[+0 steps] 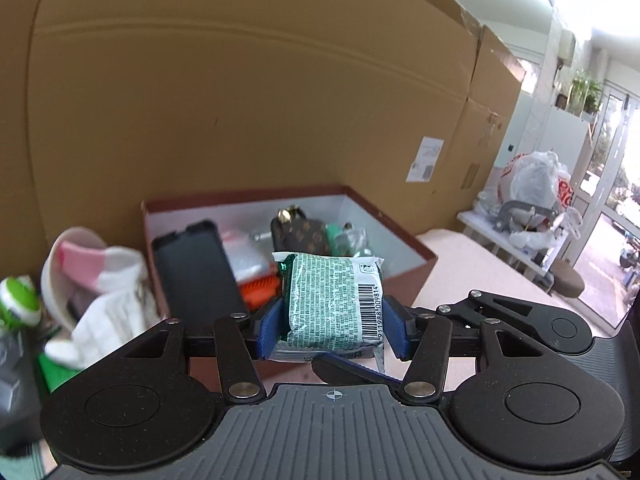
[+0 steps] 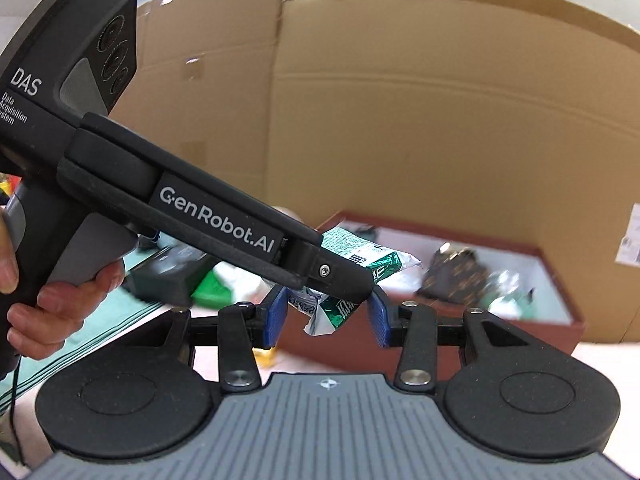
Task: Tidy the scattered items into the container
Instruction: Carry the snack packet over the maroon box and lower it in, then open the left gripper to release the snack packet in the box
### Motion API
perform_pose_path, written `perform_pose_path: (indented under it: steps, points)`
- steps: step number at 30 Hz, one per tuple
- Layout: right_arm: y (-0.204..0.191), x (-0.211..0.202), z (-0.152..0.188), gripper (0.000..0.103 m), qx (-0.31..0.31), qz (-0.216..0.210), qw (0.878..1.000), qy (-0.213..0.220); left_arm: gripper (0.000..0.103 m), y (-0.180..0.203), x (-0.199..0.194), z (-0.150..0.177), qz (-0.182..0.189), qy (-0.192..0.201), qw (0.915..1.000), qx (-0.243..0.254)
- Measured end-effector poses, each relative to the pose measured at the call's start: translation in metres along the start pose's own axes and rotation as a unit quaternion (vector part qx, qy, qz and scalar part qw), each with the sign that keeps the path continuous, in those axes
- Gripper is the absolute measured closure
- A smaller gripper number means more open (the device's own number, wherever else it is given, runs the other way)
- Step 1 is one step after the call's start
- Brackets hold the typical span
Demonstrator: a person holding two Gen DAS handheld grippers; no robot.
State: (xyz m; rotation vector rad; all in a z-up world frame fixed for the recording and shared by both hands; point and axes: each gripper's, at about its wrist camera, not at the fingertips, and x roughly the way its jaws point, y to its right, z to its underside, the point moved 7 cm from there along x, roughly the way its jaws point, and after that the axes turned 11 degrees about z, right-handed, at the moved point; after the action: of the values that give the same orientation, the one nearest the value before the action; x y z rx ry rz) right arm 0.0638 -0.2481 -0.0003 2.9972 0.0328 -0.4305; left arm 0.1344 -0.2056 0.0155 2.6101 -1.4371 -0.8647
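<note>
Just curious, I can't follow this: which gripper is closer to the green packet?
Left: the left gripper clamps the green packet by its sides. The right gripper has the packet's crumpled end between its pads; contact unclear.

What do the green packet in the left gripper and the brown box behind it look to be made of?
The green packet looks like thin plastic or foil film: glossy, crinkled, with a crimped seam end and a printed barcode. The left gripper is closed on its sides. The brown box looks like rigid paperboard: matte reddish-brown outside, plain white inside, with thin straight walls.
</note>
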Motion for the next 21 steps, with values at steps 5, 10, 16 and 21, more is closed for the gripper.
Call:
perform_pose_path:
  steps: [5,10,16,21]
  points:
    - [0.023,0.022,-0.008,0.053,0.003,0.006,1.000,0.005,0.036,-0.013,0.030,-0.014,-0.003,0.001,1.0000,-0.007]
    - [0.037,0.051,-0.007,0.053,0.012,-0.004,1.000,-0.005,0.036,-0.032,0.053,-0.021,-0.007,-0.006,0.9998,-0.020]
    - [0.047,0.078,-0.004,0.053,0.018,-0.013,1.000,-0.016,0.030,-0.049,0.074,-0.025,-0.021,-0.010,0.9991,-0.035]
    - [0.055,0.085,0.000,0.027,0.029,0.010,0.999,-0.013,0.000,-0.057,0.068,-0.023,-0.024,0.014,0.9977,-0.062]
